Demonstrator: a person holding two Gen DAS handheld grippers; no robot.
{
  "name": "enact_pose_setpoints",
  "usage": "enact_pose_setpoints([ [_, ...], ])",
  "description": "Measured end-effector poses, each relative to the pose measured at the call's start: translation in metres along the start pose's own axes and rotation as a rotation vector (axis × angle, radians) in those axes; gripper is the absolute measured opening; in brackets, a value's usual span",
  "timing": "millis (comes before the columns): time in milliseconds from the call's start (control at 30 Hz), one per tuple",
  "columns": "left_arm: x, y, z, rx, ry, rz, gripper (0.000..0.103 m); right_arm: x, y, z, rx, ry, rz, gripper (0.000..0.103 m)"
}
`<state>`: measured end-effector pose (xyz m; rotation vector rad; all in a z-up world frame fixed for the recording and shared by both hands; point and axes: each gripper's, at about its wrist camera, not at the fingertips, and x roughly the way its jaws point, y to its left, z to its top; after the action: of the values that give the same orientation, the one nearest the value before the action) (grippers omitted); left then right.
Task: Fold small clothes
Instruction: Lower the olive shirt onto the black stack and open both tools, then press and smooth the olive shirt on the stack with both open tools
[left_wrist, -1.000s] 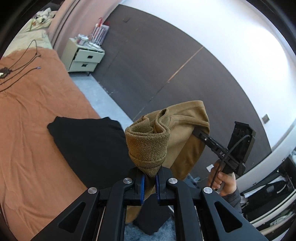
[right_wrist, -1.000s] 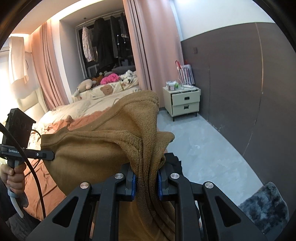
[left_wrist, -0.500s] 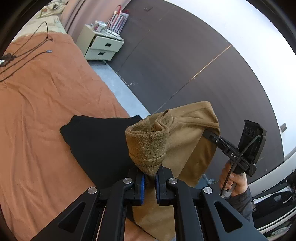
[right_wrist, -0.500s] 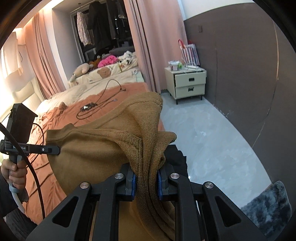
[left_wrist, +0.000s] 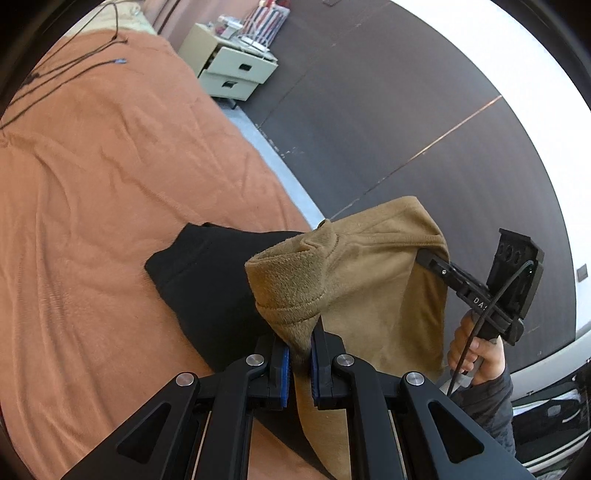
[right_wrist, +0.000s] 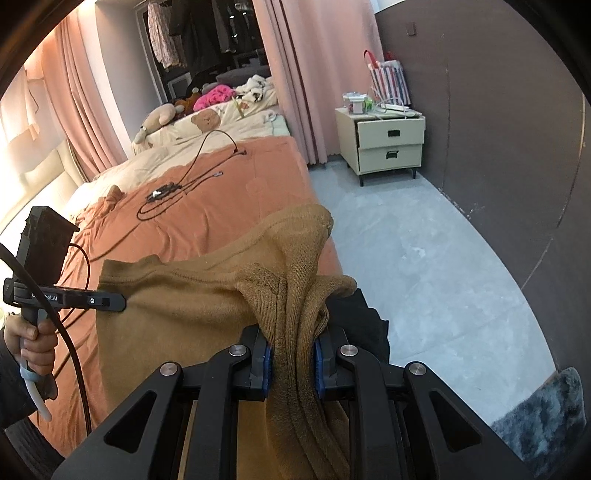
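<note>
Hanging between both grippers, the tan garment (left_wrist: 373, 280) sits above the near edge of the bed (left_wrist: 110, 221), over a black garment (left_wrist: 207, 280) lying flat just beyond and below it. Left wrist view: left gripper (left_wrist: 300, 360) is clenched on a bunched fuzzy corner, right gripper (left_wrist: 430, 260) pinches the far corner, so the long axis runs gripper to gripper, roughly across the bed edge. Right wrist view: right gripper (right_wrist: 292, 363) is clamped on thick folds of the tan garment (right_wrist: 192, 317), left gripper (right_wrist: 118, 301) pinches the opposite corner; the cloth sags doubled, soft, knit-textured. Judged: laying it down means going forward and down onto the bed (right_wrist: 221, 206); both hands look equally near.
</note>
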<state>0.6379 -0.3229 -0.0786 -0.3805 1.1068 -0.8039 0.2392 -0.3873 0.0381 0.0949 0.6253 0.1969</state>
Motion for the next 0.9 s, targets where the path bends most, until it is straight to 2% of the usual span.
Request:
enact_pose_setpoints([
  [133, 0.005, 0.011, 0.003, -0.034, 0.001, 0.003, 0.010, 0.011, -0.002, 0.004, 0.008, 0.010, -0.012, 0.013],
  [200, 0.011, 0.022, 0.005, -0.075, 0.008, 0.051, 0.023, 0.020, -0.003, 0.004, 0.009, 0.032, -0.052, 0.015],
  [233, 0.015, 0.028, 0.005, -0.096, 0.015, 0.098, 0.032, 0.027, -0.005, 0.005, 0.025, 0.071, -0.082, 0.020],
  [267, 0.016, 0.032, 0.004, -0.106, 0.012, 0.133, 0.045, 0.036, -0.009, 0.006, 0.044, 0.117, -0.104, 0.027],
  [300, 0.015, 0.036, 0.002, -0.116, -0.002, 0.183, 0.051, 0.041, -0.014, 0.006, 0.062, 0.148, -0.130, 0.032],
  [333, 0.012, 0.039, 0.000, -0.122, -0.012, 0.196, 0.056, 0.041, -0.019, 0.006, 0.076, 0.162, -0.157, 0.042],
  [367, 0.009, 0.041, -0.002, -0.129, -0.019, 0.185, 0.057, 0.038, -0.023, 0.005, 0.083, 0.156, -0.175, 0.046],
  [400, 0.006, 0.043, -0.006, -0.134, -0.020, 0.172, 0.057, 0.032, -0.026, 0.005, 0.086, 0.145, -0.186, 0.046],
  [500, -0.001, 0.040, -0.011, -0.112, -0.024, 0.205, 0.057, 0.008, -0.030, 0.004, 0.091, 0.099, -0.186, 0.046],
  [600, -0.008, 0.034, -0.012, -0.089, -0.052, 0.192, 0.057, -0.012, -0.029, 0.001, 0.085, 0.072, -0.171, 0.046],
  [633, -0.009, 0.030, -0.012, -0.079, -0.061, 0.182, 0.057, -0.018, -0.028, 0.002, 0.077, 0.071, -0.150, 0.040],
  [667, -0.007, 0.027, -0.012, -0.073, -0.065, 0.180, 0.057, -0.019, -0.021, -0.006, 0.068, 0.074, -0.135, 0.029],
  [733, -0.001, 0.025, -0.013, -0.066, -0.054, 0.186, 0.057, -0.012, -0.012, -0.010, 0.032, 0.100, -0.112, 0.021],
  [900, 0.022, 0.034, -0.011, -0.083, -0.010, 0.234, 0.057, 0.027, -0.016, -0.009, 0.014, 0.218, -0.152, 0.016],
])
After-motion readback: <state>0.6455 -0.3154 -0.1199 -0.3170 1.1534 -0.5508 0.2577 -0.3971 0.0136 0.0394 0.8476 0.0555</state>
